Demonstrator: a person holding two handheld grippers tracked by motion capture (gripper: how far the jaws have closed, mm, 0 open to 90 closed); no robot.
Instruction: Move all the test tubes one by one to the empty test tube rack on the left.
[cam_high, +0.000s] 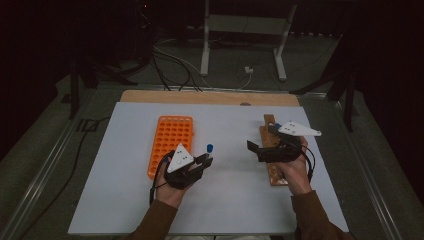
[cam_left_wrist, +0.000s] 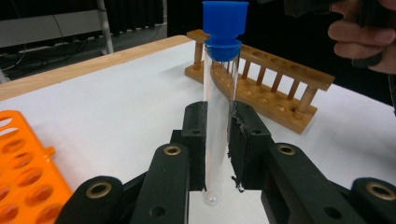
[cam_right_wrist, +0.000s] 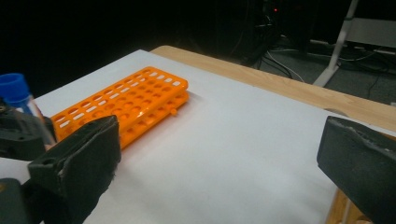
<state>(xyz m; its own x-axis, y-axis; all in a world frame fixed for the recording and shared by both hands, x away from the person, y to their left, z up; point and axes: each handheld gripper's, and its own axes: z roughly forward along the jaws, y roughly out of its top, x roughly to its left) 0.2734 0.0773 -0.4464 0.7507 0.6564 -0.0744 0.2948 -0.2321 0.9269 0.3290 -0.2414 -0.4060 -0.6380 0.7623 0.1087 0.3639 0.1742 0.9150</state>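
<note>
A clear test tube (cam_left_wrist: 219, 116) with a blue cap (cam_high: 210, 148) stands upright between the jaws of my left gripper (cam_high: 207, 159), which is shut on its lower part. That gripper hovers just right of the orange tube rack (cam_high: 170, 142), whose holes look empty. My right gripper (cam_high: 261, 139) is open with nothing between its fingers, held over the near part of the wooden peg rack (cam_high: 274, 175) at the right. In the right gripper view the wide-apart jaws frame the orange rack (cam_right_wrist: 135, 102) and the tube's blue cap (cam_right_wrist: 14, 88).
Both racks lie on a white board (cam_high: 230, 200) over a wooden table edge (cam_high: 210, 97). Behind the table are cables and a white stand (cam_high: 205, 45) on the floor. The other hand (cam_left_wrist: 364, 37) shows at the top right of the left gripper view.
</note>
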